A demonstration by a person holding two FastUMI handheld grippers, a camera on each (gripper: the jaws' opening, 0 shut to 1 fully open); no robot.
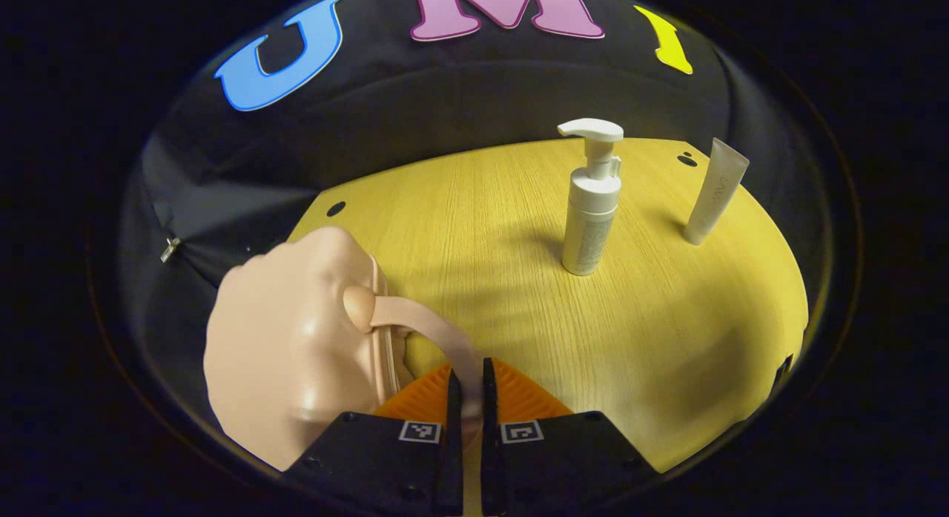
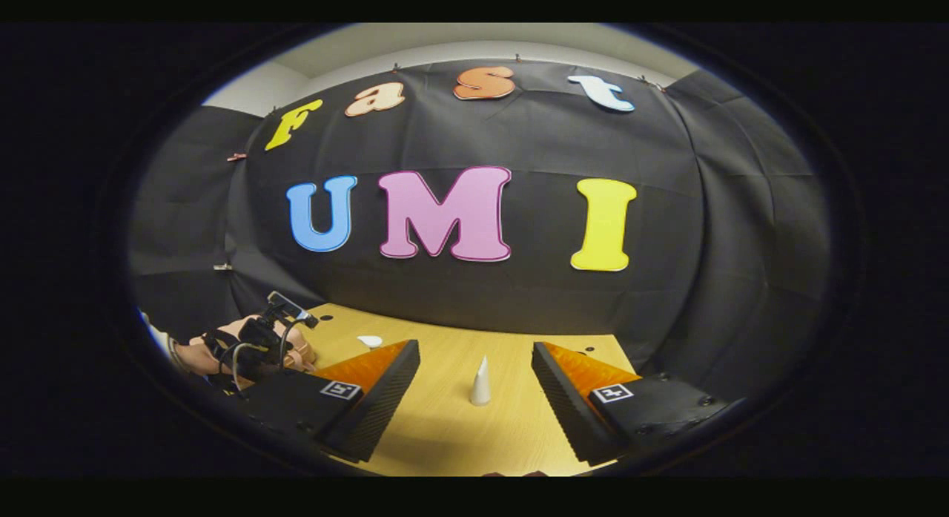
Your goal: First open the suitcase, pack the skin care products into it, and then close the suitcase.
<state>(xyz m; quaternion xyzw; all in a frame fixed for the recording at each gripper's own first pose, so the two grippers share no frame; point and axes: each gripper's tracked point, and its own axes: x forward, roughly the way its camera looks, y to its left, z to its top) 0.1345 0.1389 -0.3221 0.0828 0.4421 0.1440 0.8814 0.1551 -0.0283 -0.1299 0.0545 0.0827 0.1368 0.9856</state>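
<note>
In the left gripper view a small peach-pink suitcase (image 1: pixel 289 354) lies closed at the table's near left corner. Its curved handle (image 1: pixel 437 331) runs down between my left gripper's (image 1: pixel 467 394) orange fingers, which are shut on it. A white pump bottle (image 1: pixel 592 202) stands upright mid-table, and a white tube (image 1: pixel 714 192) stands on its cap farther right. In the right gripper view my right gripper (image 2: pixel 474 351) hovers open and holds nothing, with the white tube (image 2: pixel 480 383) standing beyond the gap. The left gripper (image 2: pixel 259 343), held by a hand, shows at the far left.
The yellow wooden table (image 1: pixel 519 302) has round holes near its far corners and ends at the black cloth wall. The pump bottle's head (image 2: pixel 369 341) peeks over my right gripper's left finger. Bare tabletop (image 2: pixel 452 428) lies between the right gripper's fingers.
</note>
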